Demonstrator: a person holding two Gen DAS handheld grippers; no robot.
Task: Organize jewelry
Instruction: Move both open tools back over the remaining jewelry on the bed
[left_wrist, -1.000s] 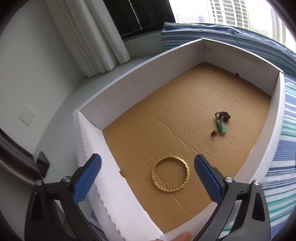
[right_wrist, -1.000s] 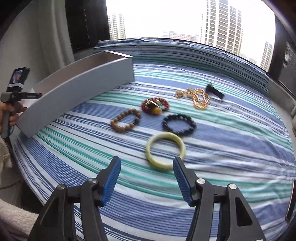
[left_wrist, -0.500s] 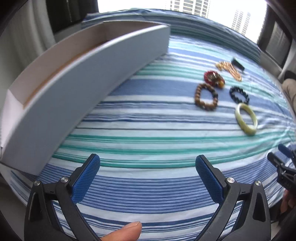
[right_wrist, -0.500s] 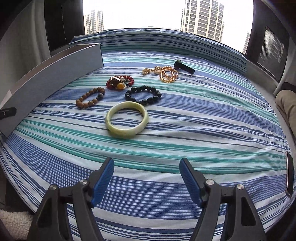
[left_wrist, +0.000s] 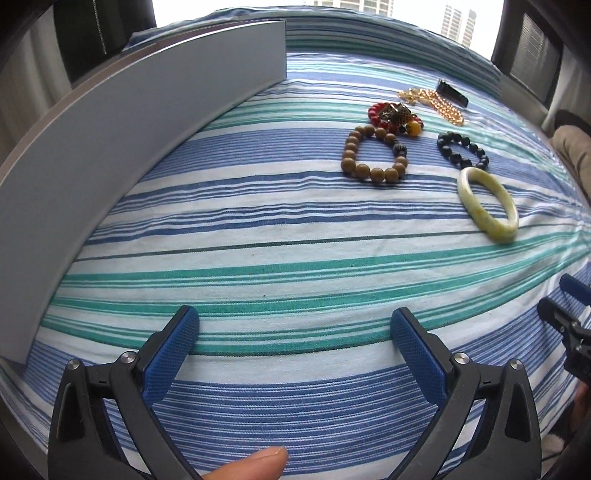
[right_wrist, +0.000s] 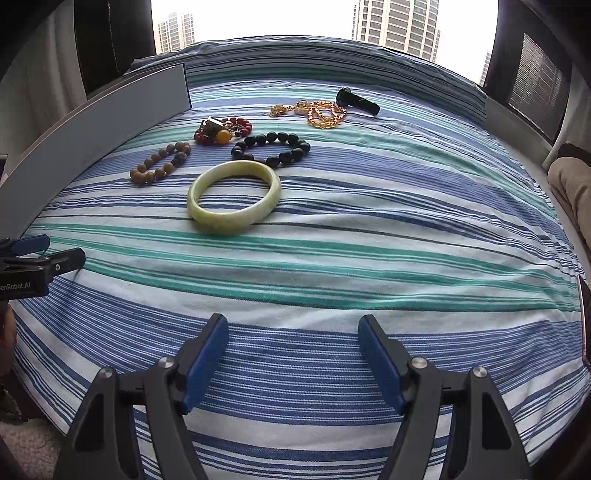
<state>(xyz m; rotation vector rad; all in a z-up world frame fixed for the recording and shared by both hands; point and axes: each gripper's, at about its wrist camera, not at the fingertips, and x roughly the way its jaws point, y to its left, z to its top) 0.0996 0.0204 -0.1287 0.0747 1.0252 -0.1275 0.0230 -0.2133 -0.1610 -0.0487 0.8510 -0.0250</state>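
Note:
Jewelry lies on a striped bedspread (right_wrist: 369, 240): a pale green bangle (right_wrist: 233, 197) (left_wrist: 487, 199), a black bead bracelet (right_wrist: 271, 148) (left_wrist: 461, 149), a brown wooden bead bracelet (right_wrist: 159, 167) (left_wrist: 373, 153), a red bead bracelet with a charm (right_wrist: 223, 130) (left_wrist: 395, 116) and a gold chain (right_wrist: 317, 110) (left_wrist: 434, 101). A white box (left_wrist: 110, 147) (right_wrist: 92, 140) stands at the left. My left gripper (left_wrist: 295, 332) is open and empty, low over the spread near the box. My right gripper (right_wrist: 293, 343) is open and empty, in front of the bangle.
A black cylindrical object (right_wrist: 357, 100) lies behind the gold chain. A window with high-rise buildings is beyond the bed. A person's leg in beige cloth (right_wrist: 570, 184) is at the right edge. The left gripper also shows at the left of the right wrist view (right_wrist: 33, 258).
My left gripper left the box, where a gold bangle and a green pendant lay, and swung out over the bedspread. My right gripper drew back from the green bangle and opened wider.

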